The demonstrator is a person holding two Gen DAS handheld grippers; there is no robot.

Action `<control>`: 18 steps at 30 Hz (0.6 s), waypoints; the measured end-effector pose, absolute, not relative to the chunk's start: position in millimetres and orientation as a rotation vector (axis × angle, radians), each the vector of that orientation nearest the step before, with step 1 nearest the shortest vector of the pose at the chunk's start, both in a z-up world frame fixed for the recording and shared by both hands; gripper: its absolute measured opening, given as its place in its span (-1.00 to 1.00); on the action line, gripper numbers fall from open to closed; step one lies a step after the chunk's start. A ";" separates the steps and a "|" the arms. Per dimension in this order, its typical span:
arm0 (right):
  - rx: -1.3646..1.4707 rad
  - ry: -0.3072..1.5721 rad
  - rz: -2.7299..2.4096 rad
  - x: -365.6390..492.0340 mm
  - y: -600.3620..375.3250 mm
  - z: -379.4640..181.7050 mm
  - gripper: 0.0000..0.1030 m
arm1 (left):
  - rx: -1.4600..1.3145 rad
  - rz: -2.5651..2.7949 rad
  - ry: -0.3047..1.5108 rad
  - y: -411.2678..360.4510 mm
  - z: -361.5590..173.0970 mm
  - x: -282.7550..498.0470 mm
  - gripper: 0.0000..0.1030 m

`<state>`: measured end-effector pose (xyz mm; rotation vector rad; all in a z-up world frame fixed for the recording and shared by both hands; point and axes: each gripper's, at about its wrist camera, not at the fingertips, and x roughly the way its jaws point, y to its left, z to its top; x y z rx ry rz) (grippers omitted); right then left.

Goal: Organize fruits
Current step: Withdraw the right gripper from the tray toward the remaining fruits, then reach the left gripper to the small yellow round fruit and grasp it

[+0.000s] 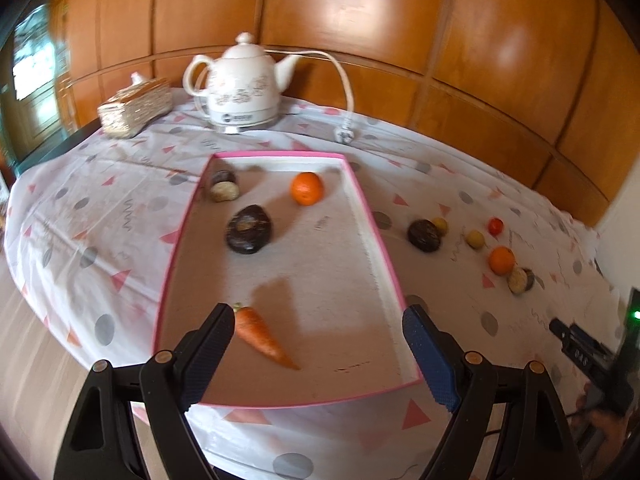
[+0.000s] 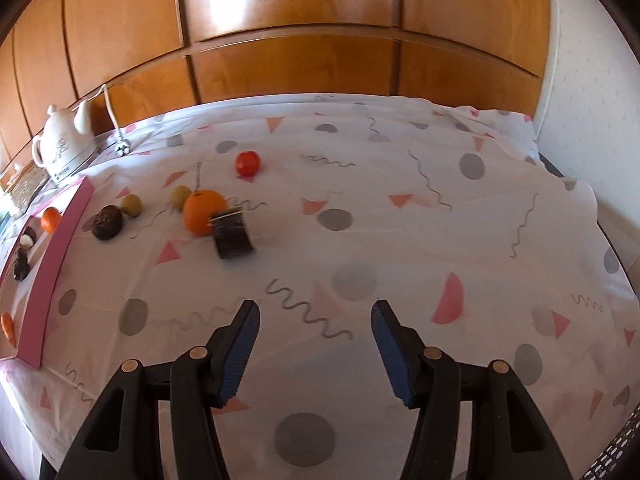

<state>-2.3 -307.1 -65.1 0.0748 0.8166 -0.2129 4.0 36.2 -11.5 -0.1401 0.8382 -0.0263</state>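
Left gripper: your left gripper (image 1: pixel 318 354) hung over the near end of the pink-rimmed tray (image 1: pixel 390 248) with its jaws spread wide and nothing between the pads.
Right gripper: your right gripper (image 2: pixel 314 350) was held above bare tablecloth (image 2: pixel 400 220), jaws parted and empty; in the left wrist view only a dark part of it showed at the far right edge.
Carrot: the carrot (image 1: pixel 262 336) lay inside the tray at its near end, just beside your left gripper's left finger, tip pointing toward you.
Tray contents: an orange (image 1: pixel 307 188) sat near the tray's far right corner, a dark round fruit (image 1: pixel 250 229) near the middle, and a halved dark fruit with a pale face (image 1: pixel 224 187) at the far left corner.
Fruit outside the tray: you had another orange (image 2: pixel 204 212) on the cloth, touching a dark ribbed piece (image 2: pixel 233 236); a small red fruit (image 2: pixel 247 163) lay farther back.
Near the tray wall: a dark round fruit (image 2: pixel 108 222) and two small yellowish fruits (image 2: pixel 131 204) (image 2: pixel 180 196) sat on the cloth to the right of the tray.
Background: a white kettle (image 1: pixel 244 88) and a woven tissue box (image 1: pixel 136 108) stood at the far edge, before wooden panels (image 1: pixel 360 12).
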 end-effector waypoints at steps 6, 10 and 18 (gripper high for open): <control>0.082 0.818 -0.231 -1.6 -314.9 -69.4 0.14 | -0.094 -0.099 0.866 16.2 -10.9 13.3 0.63; 0.089 0.820 -0.250 -3.4 -321.6 -73.0 0.14 | -0.047 -0.156 0.875 0.2 -10.4 16.6 0.61; 0.102 0.823 -0.277 -7.4 -332.2 -78.3 0.14 | 0.017 -0.289 0.910 -29.8 -10.1 34.7 0.58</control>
